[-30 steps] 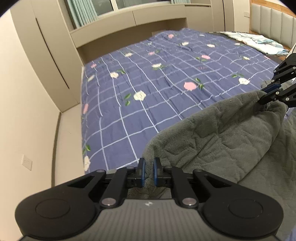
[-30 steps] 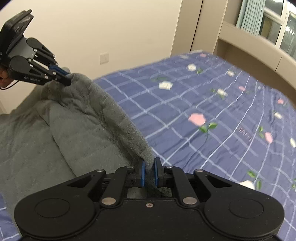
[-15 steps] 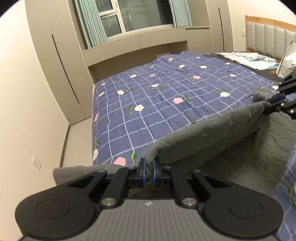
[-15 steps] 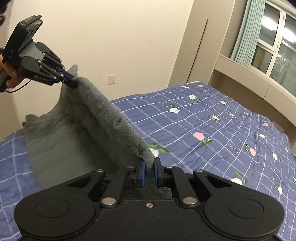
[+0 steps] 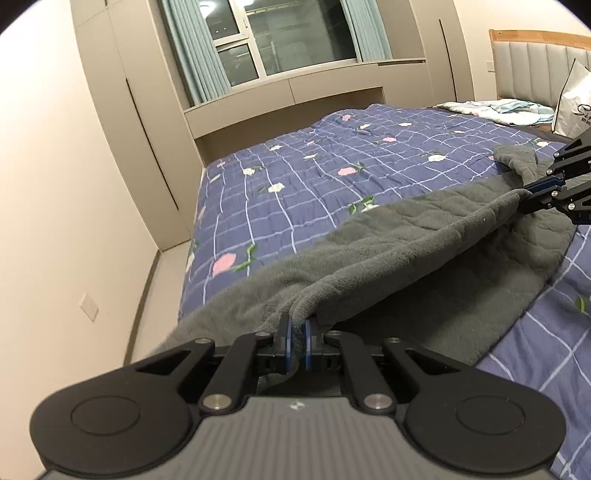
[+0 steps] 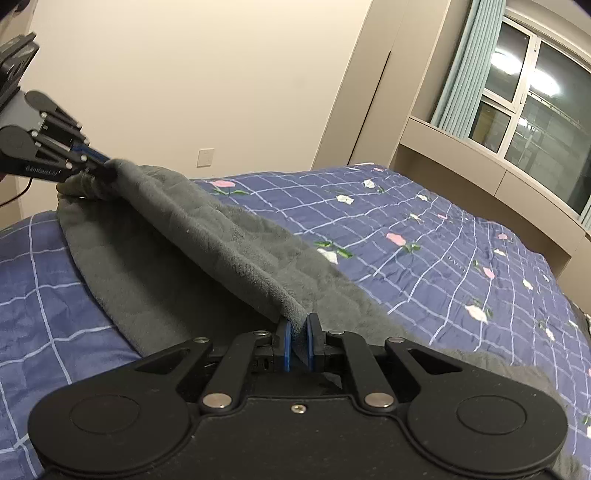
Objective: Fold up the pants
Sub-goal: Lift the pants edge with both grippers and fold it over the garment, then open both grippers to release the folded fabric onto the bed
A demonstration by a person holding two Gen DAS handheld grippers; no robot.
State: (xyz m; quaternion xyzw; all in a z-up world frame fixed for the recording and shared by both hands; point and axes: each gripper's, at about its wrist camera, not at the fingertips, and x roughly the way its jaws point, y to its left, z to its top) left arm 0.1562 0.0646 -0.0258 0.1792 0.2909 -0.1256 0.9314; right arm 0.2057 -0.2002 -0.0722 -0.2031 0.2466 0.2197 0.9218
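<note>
The grey fleece pants (image 5: 406, 266) lie on the bed, with one edge lifted and stretched taut between my two grippers. My left gripper (image 5: 296, 334) is shut on one end of that edge; it also shows in the right wrist view (image 6: 99, 166) at far left. My right gripper (image 6: 298, 339) is shut on the other end; it also shows in the left wrist view (image 5: 532, 201) at far right. The pants (image 6: 192, 258) form a folded layer over their lower part, which rests on the cover.
The bed has a blue checked cover with flowers (image 5: 314, 177). A wall and wardrobes (image 5: 110, 129) stand left of the bed, a window (image 5: 295, 33) beyond it. Folded bedding (image 5: 495, 109) and a white bag (image 5: 572, 99) lie by the headboard.
Both grippers have dropped low toward the bed, carrying the lifted edge of the pants down over the rest of the garment. Both stay shut on the cloth.
</note>
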